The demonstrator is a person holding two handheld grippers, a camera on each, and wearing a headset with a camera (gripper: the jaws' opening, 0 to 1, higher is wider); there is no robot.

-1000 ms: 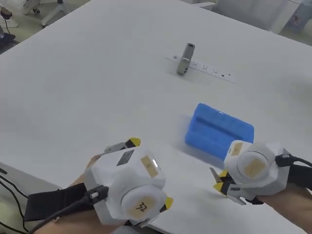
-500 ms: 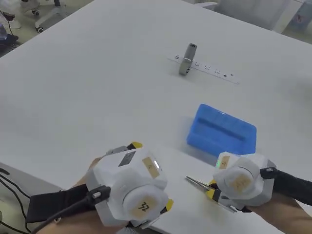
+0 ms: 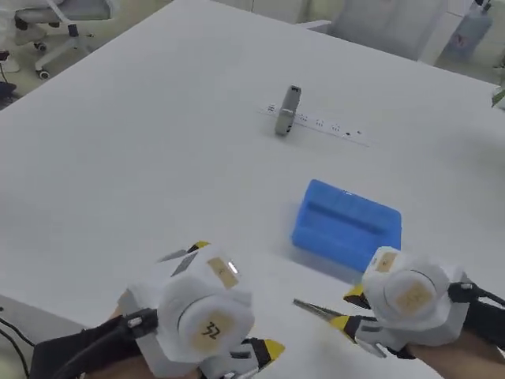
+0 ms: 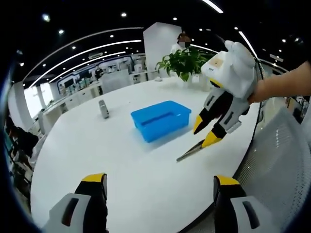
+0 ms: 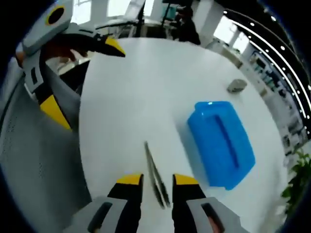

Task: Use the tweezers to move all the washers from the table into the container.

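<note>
A blue open container (image 3: 347, 223) (image 4: 160, 119) (image 5: 222, 143) sits on the white table (image 3: 158, 158). A row of small washers (image 3: 331, 127) lies far behind it, next to a grey block (image 3: 286, 110) (image 4: 103, 108) (image 5: 236, 86). My right gripper (image 3: 351, 316) (image 5: 158, 180) (image 4: 206, 133) is shut on thin metal tweezers (image 3: 316, 309) (image 5: 155, 174) (image 4: 190, 151), just in front of the container. The tweezers' tips point left, low over the table. My left gripper (image 3: 234, 298) (image 4: 160, 179) stands open with nothing between its jaws, at the near left.
The table's near edge runs just below both grippers. Black cables (image 3: 12, 335) hang off the near left corner. An office chair (image 3: 59, 16) stands beyond the far left side. A potted plant (image 4: 182, 60) stands behind the container in the left gripper view.
The right gripper has turned, so the tweezers now stick out to the left over the table. The head camera has shifted; container and washers have stayed in place.
</note>
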